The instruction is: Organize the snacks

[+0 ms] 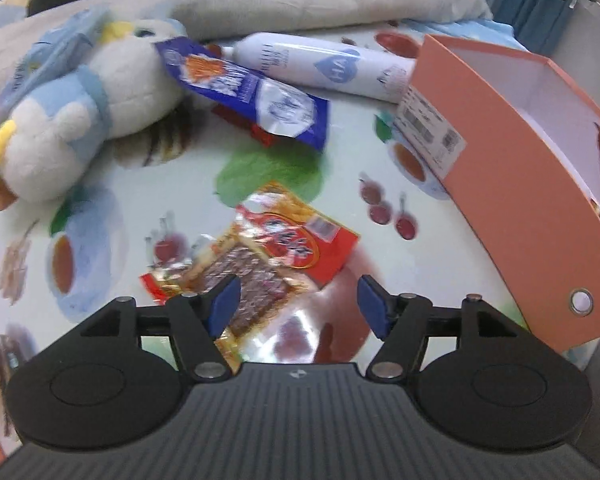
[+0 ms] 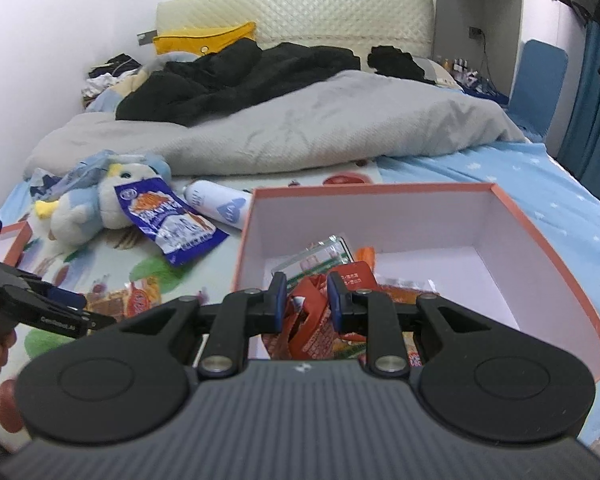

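Left wrist view: left gripper (image 1: 296,300) over a fruit-print mat (image 1: 440,264), jaws wide apart, nothing clamped; red snack pack (image 1: 268,248) flat on mat, its near end under the left finger. Farther back, blue pack (image 1: 244,88) leaning on a plush penguin (image 1: 88,112), white bottle (image 1: 320,64) behind it, orange box (image 1: 512,200) at right.

Right wrist view: right gripper (image 2: 307,300) above the box (image 2: 560,256), jaws narrowed around a red wrapper (image 2: 310,316); firm pinch or not, cannot tell. More packets (image 2: 320,256) inside the box. Left gripper (image 2: 66,300) at left edge, low over the mat (image 2: 112,256).
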